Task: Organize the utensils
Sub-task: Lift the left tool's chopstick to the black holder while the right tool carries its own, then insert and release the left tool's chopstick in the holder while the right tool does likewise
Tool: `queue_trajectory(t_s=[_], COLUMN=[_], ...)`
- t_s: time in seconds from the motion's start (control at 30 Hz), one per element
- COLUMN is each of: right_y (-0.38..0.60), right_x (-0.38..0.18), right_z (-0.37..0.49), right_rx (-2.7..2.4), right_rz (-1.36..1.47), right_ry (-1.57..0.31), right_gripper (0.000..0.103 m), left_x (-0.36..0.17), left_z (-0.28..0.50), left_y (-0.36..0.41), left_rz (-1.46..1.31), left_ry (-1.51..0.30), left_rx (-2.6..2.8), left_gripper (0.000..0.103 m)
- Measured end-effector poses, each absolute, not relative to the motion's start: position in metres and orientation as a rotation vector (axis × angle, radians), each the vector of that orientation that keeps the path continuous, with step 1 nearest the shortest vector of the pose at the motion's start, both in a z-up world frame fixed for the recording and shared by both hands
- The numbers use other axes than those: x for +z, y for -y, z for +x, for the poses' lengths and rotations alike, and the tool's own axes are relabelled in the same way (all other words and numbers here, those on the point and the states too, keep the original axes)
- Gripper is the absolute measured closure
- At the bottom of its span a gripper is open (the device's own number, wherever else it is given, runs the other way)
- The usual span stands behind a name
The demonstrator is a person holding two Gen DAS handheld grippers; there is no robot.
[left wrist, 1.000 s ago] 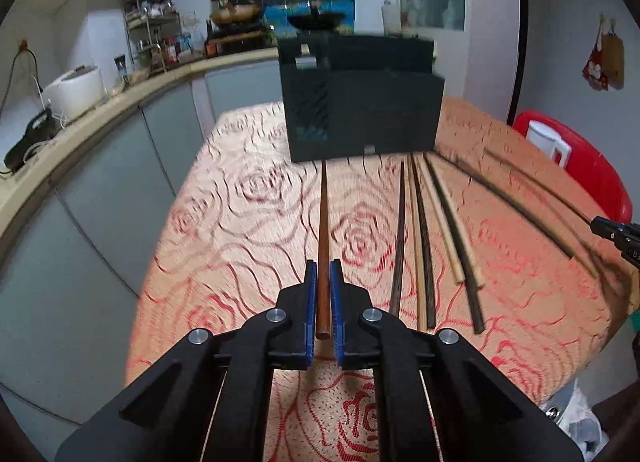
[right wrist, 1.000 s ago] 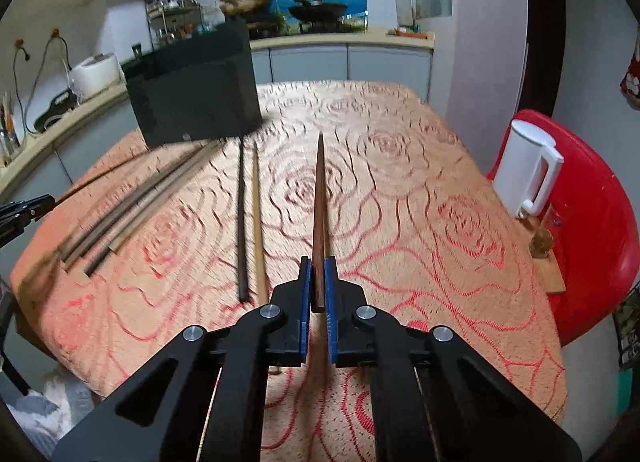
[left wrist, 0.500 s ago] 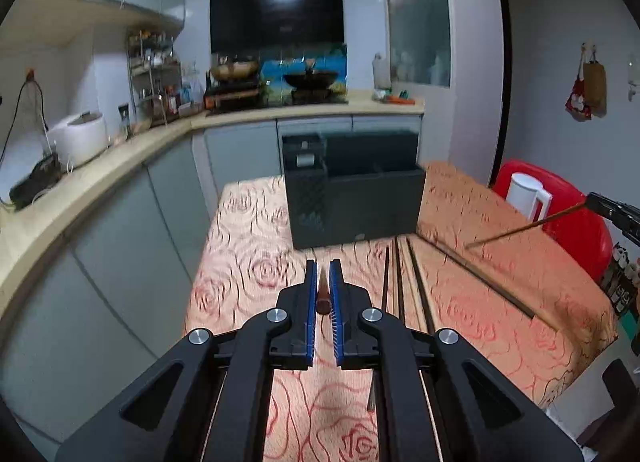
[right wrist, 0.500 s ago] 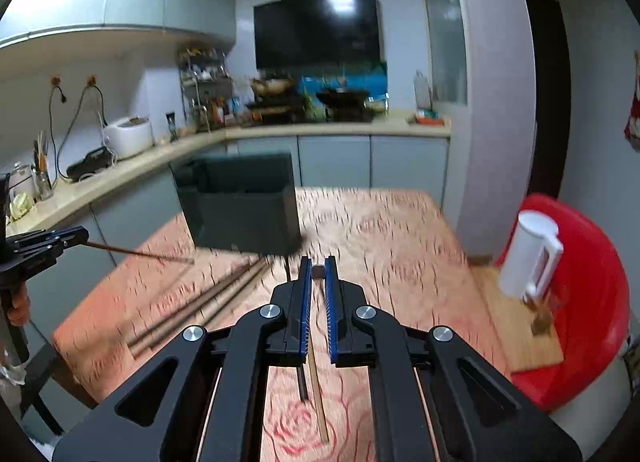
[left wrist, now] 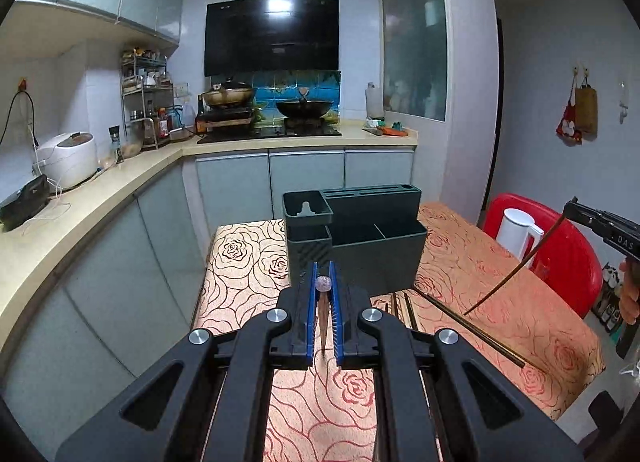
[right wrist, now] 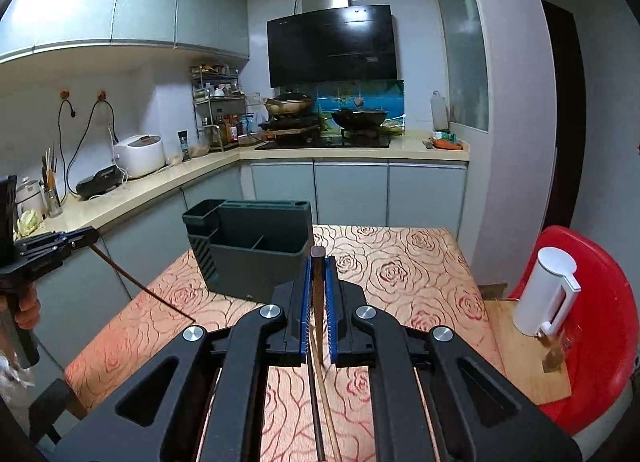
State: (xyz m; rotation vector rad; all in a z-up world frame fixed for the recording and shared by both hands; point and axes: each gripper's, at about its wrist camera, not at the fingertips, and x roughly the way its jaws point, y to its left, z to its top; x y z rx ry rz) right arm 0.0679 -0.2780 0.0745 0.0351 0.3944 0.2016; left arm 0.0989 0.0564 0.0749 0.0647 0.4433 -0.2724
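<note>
from the left view alone we see spare chopsticks (left wrist: 472,324) lying on the table (left wrist: 248,262) beside the organizer (left wrist: 372,254). our left gripper (left wrist: 323,294) pinches a brown chopstick (left wrist: 322,316) hanging downward; our right gripper (right wrist: 318,274) pinches a dark chopstick (right wrist: 318,290) likewise.

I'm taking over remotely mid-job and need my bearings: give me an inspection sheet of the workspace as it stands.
Surface: table under a rose-patterned cloth.
Job's things: dark organizer, compartments look empty; several chopsticks lying on the cloth.
Grippers: left gripper shut on a brown chopstick, tip down; right gripper shut on a dark chopstick.
Clutter: white kettle on a red chair beside the table.
Cables: plugged cords on the counter wall.
Surroundings: kitchen counter, rice cooker, stove with wok.
</note>
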Motion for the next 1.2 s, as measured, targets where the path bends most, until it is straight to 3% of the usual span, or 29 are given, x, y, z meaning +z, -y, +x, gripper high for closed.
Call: queue_trajectory(t_s=[0.47,0.9,1.2], right_y=[0.266,0.249,0.235], right_x=[0.128,0.180,0.175], right_z=[0.126,0.165,0.200], right_rx=[0.234,0.289,0.308], right_rz=[0.028,0.036,0.046], right_ry=[-0.382,-0.319,-0.358], right_gripper=[0.096,0.096,0.096], left_x=[0.125,0.214,0.209], left_z=[0.154,0.200,0.251], left_y=[-0.052,-0.014,0.025], left_rz=[0.092,0.042,0.069], left_ry=[-0.508,-0.381,-0.361], left_rx=[-0.335,-0.405,-0.347], left_gripper=[0.097,0.097,0.097])
